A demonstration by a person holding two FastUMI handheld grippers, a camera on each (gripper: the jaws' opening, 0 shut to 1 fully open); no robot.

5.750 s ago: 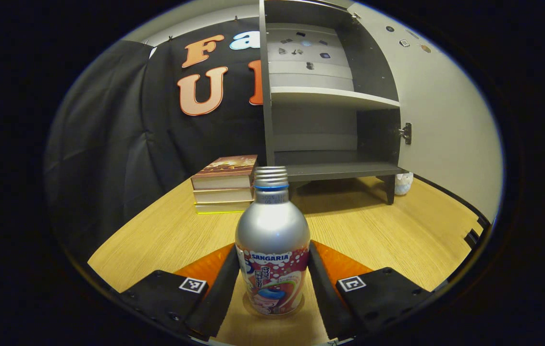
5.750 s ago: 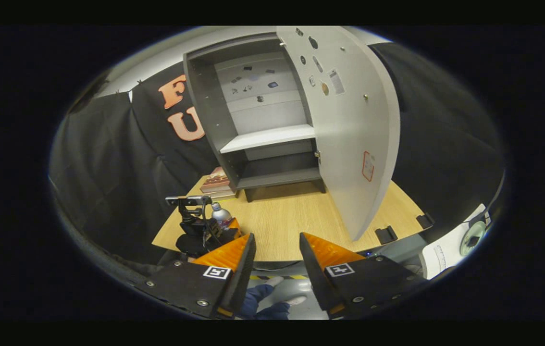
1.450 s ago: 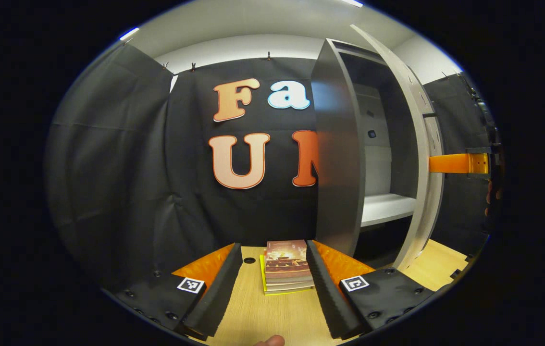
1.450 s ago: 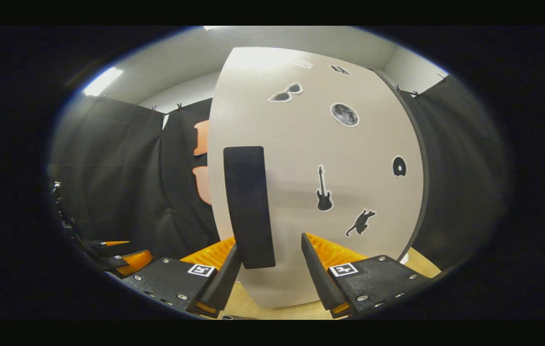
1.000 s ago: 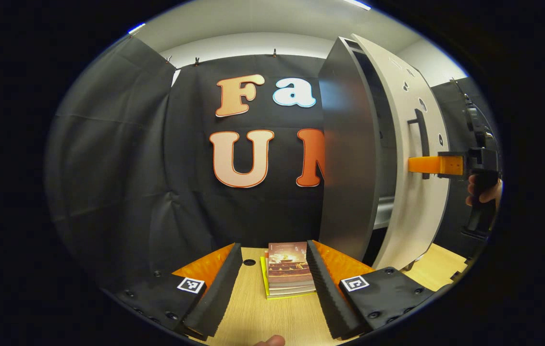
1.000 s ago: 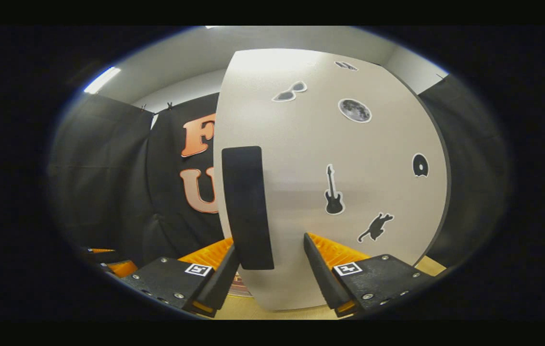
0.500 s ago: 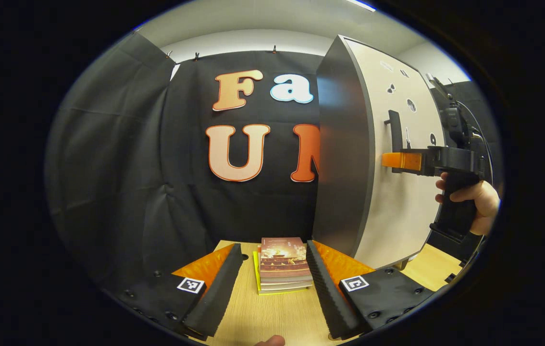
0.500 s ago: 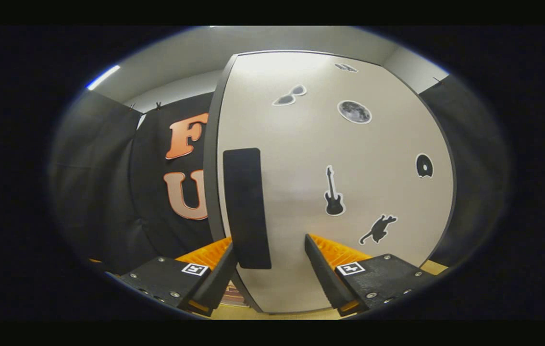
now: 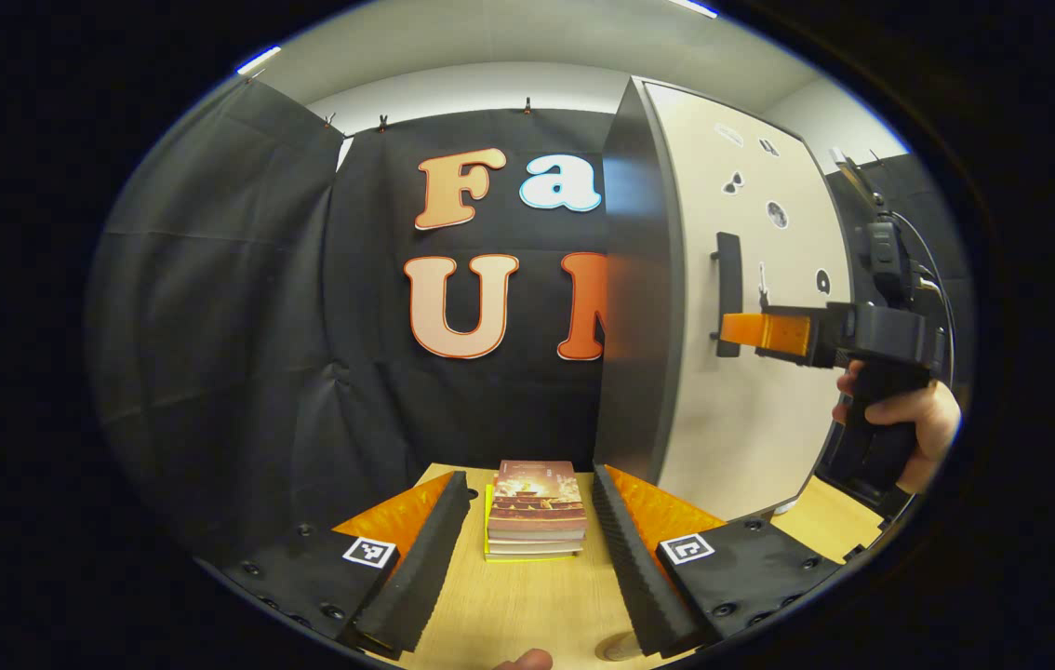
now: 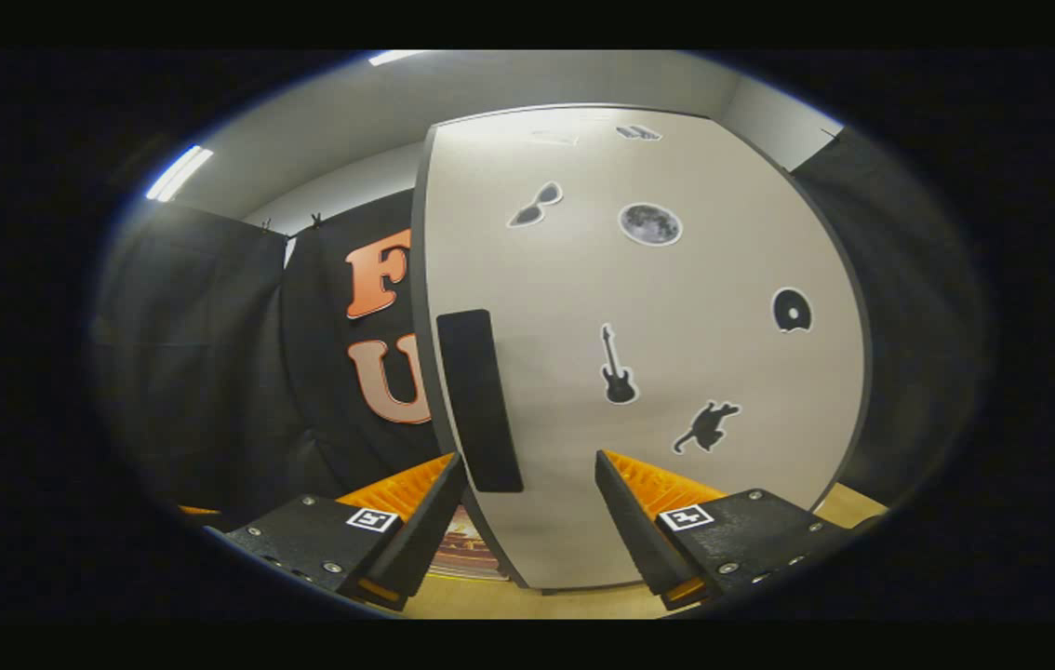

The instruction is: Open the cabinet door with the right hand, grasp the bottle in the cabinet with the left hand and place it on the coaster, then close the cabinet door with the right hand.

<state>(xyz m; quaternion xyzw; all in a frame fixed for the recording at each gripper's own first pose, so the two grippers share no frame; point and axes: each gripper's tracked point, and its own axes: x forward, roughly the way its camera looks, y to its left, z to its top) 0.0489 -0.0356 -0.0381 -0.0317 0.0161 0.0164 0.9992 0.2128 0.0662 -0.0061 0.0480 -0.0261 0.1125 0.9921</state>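
Observation:
The cabinet door is white with several black stickers and lies flush against the dark cabinet body. Its black vertical handle stands just ahead of my right gripper, close to the left finger and apart from it. That gripper is open and holds nothing. In the left gripper view the right gripper points at the handle, with a hand on its grip. My left gripper hangs open and empty over the wooden table, left of the cabinet.
A stack of books lies on the table against the cloth wall, beyond the left fingers. A fingertip and a pale round shape show at the bottom edge. The table's corner lies beneath the right hand.
The door has swung from ajar to fully shut against the cabinet. My right gripper has drawn back slightly from the door. The left gripper has barely moved.

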